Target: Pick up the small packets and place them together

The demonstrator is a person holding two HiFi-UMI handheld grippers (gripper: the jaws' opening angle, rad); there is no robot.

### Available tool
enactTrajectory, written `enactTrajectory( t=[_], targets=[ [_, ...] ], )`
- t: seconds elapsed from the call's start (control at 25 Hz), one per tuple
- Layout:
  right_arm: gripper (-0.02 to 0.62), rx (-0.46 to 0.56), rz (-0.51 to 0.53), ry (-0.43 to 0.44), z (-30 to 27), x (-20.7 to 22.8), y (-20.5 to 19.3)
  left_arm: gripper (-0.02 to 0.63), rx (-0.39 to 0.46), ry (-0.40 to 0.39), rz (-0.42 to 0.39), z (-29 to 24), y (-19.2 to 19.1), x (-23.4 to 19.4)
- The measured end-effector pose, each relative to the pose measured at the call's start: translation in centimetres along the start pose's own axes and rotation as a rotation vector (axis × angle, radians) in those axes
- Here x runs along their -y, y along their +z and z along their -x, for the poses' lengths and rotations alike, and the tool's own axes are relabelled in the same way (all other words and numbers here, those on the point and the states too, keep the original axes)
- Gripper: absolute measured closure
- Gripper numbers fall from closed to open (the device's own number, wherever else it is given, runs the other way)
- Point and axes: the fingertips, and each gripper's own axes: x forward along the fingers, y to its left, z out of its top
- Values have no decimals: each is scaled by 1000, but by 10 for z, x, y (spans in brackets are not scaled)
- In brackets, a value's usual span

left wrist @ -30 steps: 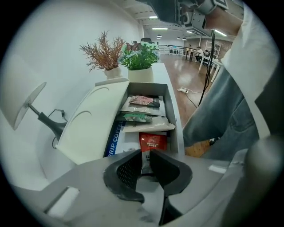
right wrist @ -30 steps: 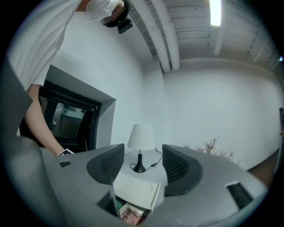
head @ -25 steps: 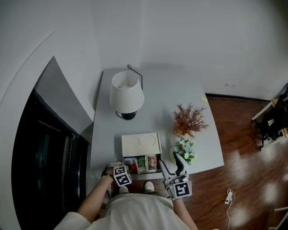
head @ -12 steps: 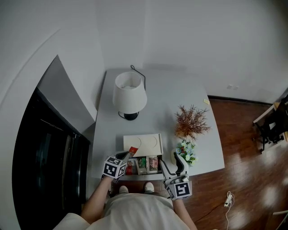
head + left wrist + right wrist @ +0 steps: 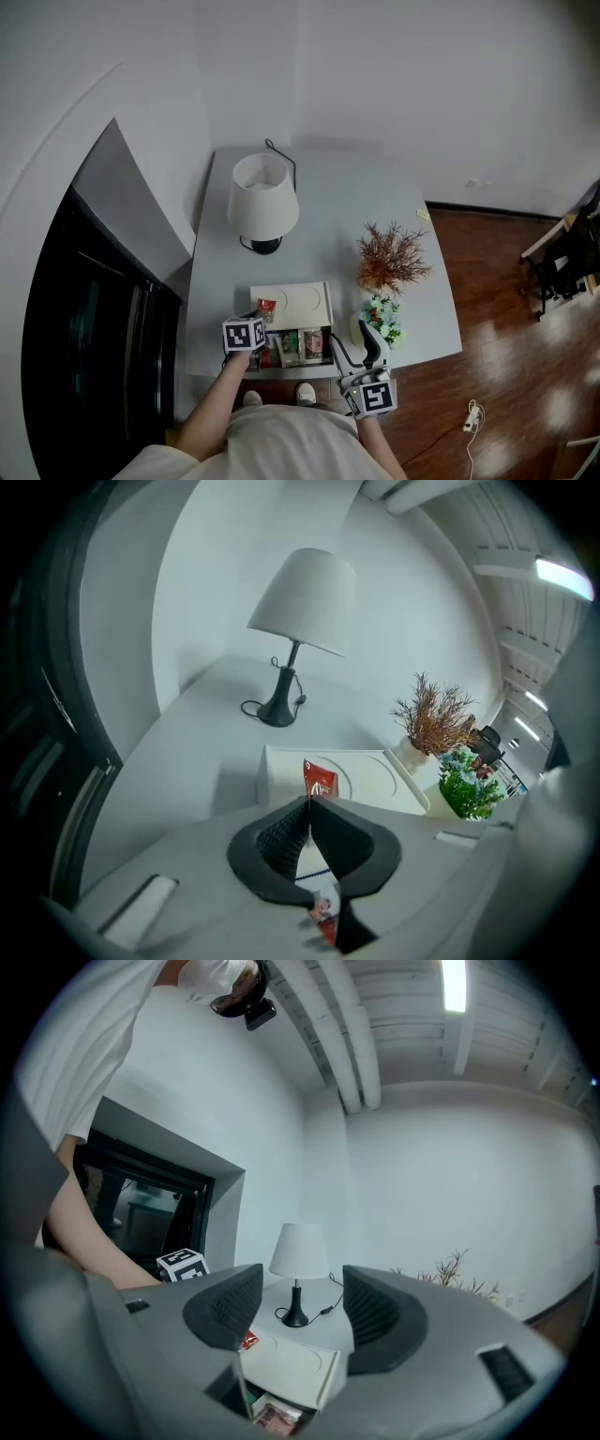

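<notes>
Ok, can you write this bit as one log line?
left gripper: jaws shut on red packet | right gripper: jaws open, empty

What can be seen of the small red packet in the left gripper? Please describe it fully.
The red packet is small, flat and glossy, like foil or plastic, with pale print too small to read. The left gripper is shut on its lower part, so only the top sticks out beyond the closed jaws, nearly upright and slightly tilted. It is held up in front of the white box, and only the gripper seems to touch it.
</notes>
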Motion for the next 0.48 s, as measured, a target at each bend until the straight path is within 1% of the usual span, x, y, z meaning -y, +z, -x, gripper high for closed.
enactTrajectory(
  t=[0.08, 0.16, 0.2, 0.24, 0.32, 0.4, 0.44, 0.48],
  targets=[
    [324, -3, -4, -3, 1, 1, -2, 588, -3, 13, 7, 0, -2, -1],
    [324, -7, -8, 0, 0, 0, -3, 570, -16, 19, 10, 0, -5, -2],
    [324, -9, -9, 4, -2, -1, -4, 534, -23, 17, 11, 0, -6, -2],
    [325, -10, -10, 8, -3, -2, -5, 480, -27, 14, 13, 0, -8, -3],
    [325, -9, -10, 18, -5, -6, -4, 395, -10, 8, 8, 4, -6, -3],
    [325, -2, -8, 27, -7, -9, -2, 352, 60, -13, -25, 16, 6, 1],
    [325, 4, -6, 30, -8, -9, 0, 309, 120, -32, -60, 28, 17, 7],
    [325, 11, -4, 32, -8, -9, 2, 250, 196, -50, -106, 43, 31, 15]
  ],
)
